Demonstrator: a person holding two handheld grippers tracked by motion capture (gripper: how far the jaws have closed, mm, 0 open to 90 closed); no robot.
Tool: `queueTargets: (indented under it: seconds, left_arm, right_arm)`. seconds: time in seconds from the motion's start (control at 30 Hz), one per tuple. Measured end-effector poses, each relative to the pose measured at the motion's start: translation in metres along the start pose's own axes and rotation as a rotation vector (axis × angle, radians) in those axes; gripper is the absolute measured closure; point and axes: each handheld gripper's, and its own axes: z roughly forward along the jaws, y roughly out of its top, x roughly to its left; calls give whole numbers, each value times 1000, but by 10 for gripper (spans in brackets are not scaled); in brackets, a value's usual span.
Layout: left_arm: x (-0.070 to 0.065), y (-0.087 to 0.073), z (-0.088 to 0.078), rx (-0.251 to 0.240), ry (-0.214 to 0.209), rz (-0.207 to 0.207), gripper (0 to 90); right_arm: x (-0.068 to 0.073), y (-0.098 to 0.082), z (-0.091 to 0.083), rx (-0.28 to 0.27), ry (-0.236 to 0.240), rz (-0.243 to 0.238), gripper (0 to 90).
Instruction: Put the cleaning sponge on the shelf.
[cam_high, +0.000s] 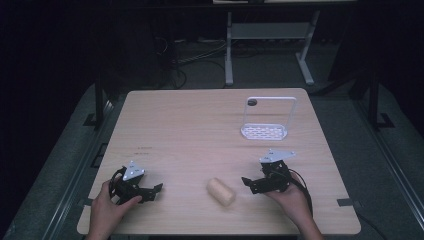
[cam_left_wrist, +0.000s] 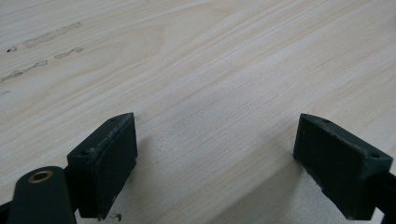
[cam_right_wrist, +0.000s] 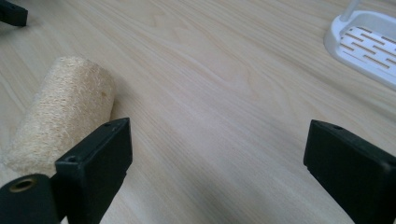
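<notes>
**A:** Where does the loofah roll (cam_high: 221, 191) lie?

**B:** On its side on the wooden table (cam_high: 190, 125), near the front edge. It is a pale, rough cylinder, and I'll place everything else from it. In the right gripper view its fibrous body (cam_right_wrist: 60, 112) runs just past the near jaw, close beside it, though I cannot tell whether they touch.

**A:** And the right gripper (cam_high: 255, 184)?

**B:** Just to the right of the roll, held low over the table in the person's right hand (cam_high: 290, 197). Its jaws stand wide apart with bare wood between them.

**A:** The left gripper (cam_high: 150, 192)?

**B:** Well to the left of the roll, in the left hand (cam_high: 107, 210). Its jaws are spread too, with nothing between them but tabletop.

**A:** Anything else?

**B:** A white rack (cam_high: 265, 131) with a slotted base and a tall arched handle stands beyond the roll, toward the far right of the table.
</notes>
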Motion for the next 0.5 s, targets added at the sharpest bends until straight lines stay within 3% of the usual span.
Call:
queueTargets:
  seconds: [0.5]
  left_arm:
    - [0,0,0,0,0,0,130]
  right_arm:
    - [7,10,5,-5,24,-12,77]
